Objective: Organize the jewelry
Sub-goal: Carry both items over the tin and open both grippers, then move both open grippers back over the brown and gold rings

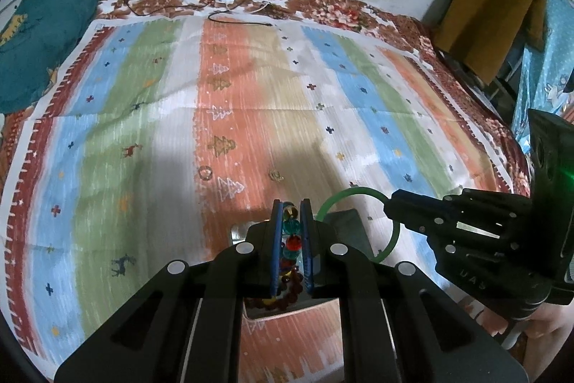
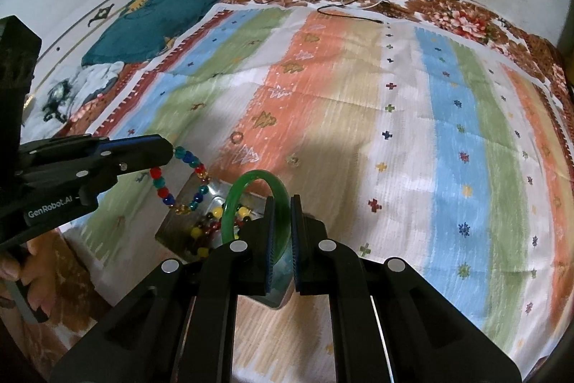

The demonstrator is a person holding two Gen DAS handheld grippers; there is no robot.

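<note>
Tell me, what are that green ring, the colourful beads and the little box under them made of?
The green bangle looks like jade or glass: smooth, glossy, slightly translucent. The bead bracelet seems to be glass or clear plastic, since its beads are see-through and glint. The tray beneath looks like thin metal, grey and shiny with reflections. None of this is certain from looks alone.

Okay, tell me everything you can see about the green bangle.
The green bangle is a smooth, glossy, translucent ring, jade-like in look, plain and unbroken. It stands on edge, pinched at its rim by the right gripper, held above the metal tin of beads on the striped cloth. Nothing else visibly touches it.
</note>
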